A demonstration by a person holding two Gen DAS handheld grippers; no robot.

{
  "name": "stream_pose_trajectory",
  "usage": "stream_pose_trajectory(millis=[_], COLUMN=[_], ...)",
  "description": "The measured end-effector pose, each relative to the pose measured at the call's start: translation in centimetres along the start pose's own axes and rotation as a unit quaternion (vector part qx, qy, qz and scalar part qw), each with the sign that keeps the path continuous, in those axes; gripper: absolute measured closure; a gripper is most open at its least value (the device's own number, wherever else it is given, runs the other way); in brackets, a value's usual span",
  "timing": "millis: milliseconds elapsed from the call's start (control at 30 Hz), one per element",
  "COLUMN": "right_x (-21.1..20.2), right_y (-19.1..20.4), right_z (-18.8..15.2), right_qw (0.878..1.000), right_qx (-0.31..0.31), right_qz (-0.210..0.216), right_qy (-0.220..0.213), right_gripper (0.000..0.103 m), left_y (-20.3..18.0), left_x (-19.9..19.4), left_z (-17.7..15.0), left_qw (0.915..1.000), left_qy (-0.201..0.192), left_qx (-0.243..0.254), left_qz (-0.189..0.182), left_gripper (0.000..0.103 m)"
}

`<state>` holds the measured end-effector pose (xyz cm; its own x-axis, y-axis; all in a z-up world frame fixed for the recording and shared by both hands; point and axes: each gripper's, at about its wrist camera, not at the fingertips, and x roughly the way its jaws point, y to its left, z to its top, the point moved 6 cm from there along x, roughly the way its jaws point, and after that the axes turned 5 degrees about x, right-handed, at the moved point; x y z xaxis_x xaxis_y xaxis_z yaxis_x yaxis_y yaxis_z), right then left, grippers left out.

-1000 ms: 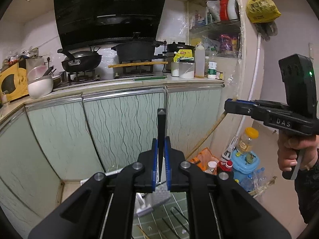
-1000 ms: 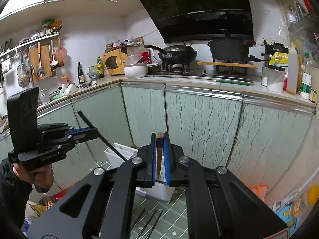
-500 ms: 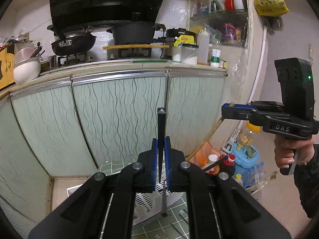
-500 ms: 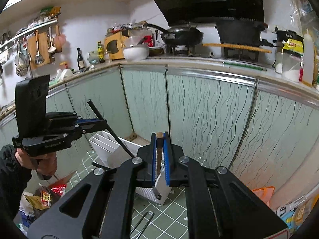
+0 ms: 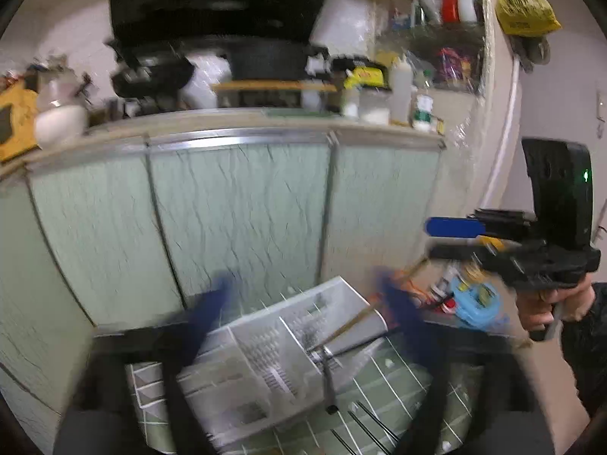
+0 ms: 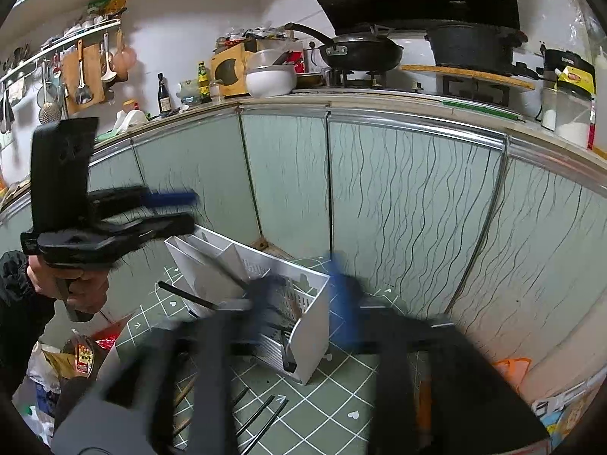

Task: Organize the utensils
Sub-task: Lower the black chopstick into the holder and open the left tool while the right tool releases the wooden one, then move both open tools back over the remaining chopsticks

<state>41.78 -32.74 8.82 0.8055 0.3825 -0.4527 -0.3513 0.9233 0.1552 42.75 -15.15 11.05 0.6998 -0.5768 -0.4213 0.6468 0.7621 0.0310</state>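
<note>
With both jaws spread wide and empty, I judge the drop step done.
White caddy (image 6: 311, 326) on floor beneath left gripper (image 5: 303, 303) and right gripper (image 6: 303, 284); chopsticks (image 5: 349, 326) lean inside. Next: grasp loose sticks (image 6: 261, 413) on tiles.

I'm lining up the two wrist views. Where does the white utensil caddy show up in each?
Left wrist: white utensil caddy lies low and centre on the green tiled floor, between the blurred blue fingers.
Right wrist: caddy sits low, just left of centre.
Shared landmark: the black wok on the stove.
</note>
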Motion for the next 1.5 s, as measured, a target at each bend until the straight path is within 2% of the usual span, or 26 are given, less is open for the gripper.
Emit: stream_pose_trajectory(millis=[67, 133, 233, 700, 1100, 1367, 1500], right_x=[-0.3, -0.8, -1.7, -5.6, -10.1, -12.2, -12.8], right_y=[0.0, -0.1, 0.0, 2.4, 5.2, 5.9, 6.2], right_z=[-0.1, -0.1, -0.1, -2.5, -7.6, -12.2, -14.7], right_qw=[1.0, 1.0, 1.0, 0.996, 0.992, 0.989, 0.988], right_qx=[-0.001, -0.001, 0.0, 0.009, 0.014, 0.023, 0.027], right_qz=[-0.001, -0.011, -0.021, -0.086, -0.117, -0.142, -0.15], right_qy=[-0.002, -0.007, -0.019, -0.026, -0.039, -0.039, -0.036], right_gripper=[0.035, 0.013, 0.008, 0.008, 0.008, 0.008, 0.008], left_y=[0.0, 0.0, -0.3, -2.6, -4.7, -6.4, -6.7], left_x=[-0.7, -0.8, -1.5, -7.2, -12.8, -15.5, -16.7], left_z=[0.2, 0.1, 0.0, -2.4, -6.4, -10.0, -11.7], left_qw=[0.9999, 0.9997, 0.999, 0.9946, 0.9878, 0.9791, 0.9772], left_qy=[-0.006, 0.003, 0.005, 0.006, 0.001, 0.009, 0.006], left_qx=[0.007, 0.01, 0.024, 0.017, -0.006, -0.013, -0.025], left_qz=[0.009, 0.021, 0.038, 0.102, 0.156, 0.203, 0.211], left_gripper=[0.007, 0.004, 0.004, 0.004, 0.004, 0.004, 0.004])
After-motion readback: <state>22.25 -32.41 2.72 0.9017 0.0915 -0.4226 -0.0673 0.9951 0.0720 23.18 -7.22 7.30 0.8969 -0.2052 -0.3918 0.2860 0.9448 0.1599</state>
